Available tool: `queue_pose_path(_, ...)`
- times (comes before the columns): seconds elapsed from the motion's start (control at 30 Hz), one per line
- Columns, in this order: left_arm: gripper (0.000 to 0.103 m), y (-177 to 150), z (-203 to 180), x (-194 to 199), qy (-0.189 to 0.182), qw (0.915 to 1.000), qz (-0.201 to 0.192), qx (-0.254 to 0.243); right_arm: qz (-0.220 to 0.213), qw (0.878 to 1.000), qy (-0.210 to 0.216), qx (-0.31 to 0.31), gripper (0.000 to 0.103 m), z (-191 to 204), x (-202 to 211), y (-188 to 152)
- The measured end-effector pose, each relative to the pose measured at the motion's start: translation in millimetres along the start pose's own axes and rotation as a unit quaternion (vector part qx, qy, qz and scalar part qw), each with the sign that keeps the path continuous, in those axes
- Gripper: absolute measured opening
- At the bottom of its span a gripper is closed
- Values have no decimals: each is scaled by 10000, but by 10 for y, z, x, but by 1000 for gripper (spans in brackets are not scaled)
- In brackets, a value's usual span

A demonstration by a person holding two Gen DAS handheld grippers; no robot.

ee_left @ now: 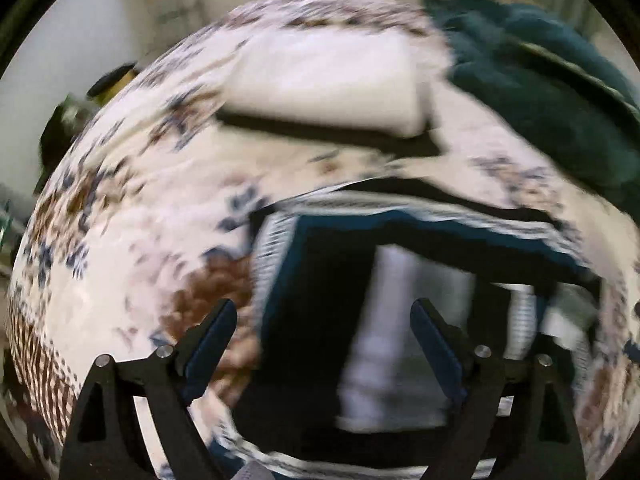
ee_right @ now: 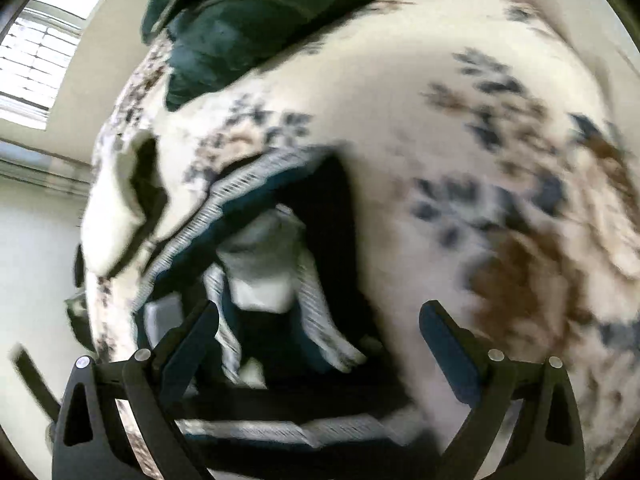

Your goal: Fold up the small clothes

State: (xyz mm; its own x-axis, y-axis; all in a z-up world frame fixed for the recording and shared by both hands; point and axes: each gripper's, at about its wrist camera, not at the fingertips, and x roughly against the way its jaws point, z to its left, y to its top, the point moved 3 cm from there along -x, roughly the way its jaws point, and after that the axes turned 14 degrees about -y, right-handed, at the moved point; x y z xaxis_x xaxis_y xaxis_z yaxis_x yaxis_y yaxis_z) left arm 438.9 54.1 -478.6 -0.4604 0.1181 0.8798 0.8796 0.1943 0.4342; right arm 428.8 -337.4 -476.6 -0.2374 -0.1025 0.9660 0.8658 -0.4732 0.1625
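A small dark navy garment (ee_left: 328,276) with striped white trim and a pale panel lies on the flowered bed cover (ee_left: 140,208). My left gripper (ee_left: 322,308) hovers right over it, pointing steeply down, open, with nothing pressed between its fingers. In the right wrist view the same garment (ee_right: 320,208) lies rumpled below my right gripper (ee_right: 320,308), which is also open and holds nothing. Its left finger (ee_right: 196,332) is over the garment's striped edge and its right finger is over bare cover. Both views are blurred.
A folded white piece (ee_left: 328,76) (ee_right: 116,208) lies beyond the garment. A dark teal heap of cloth (ee_left: 540,80) (ee_right: 240,12) sits at the far side of the bed. The bed's edge, a wall and a window (ee_right: 40,60) lie to the left.
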Motion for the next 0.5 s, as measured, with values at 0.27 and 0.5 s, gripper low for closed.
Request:
queue_pose_path(0.27, 89, -115, 403, -587, 271, 9973, 589, 347, 41, 9846, -1063, 1389, 101, 960, -674, 123)
queue_pose_path(0.5, 89, -210, 357, -556, 78, 9976, 637, 247, 447, 9623, -2266, 1438, 90, 56, -555, -207)
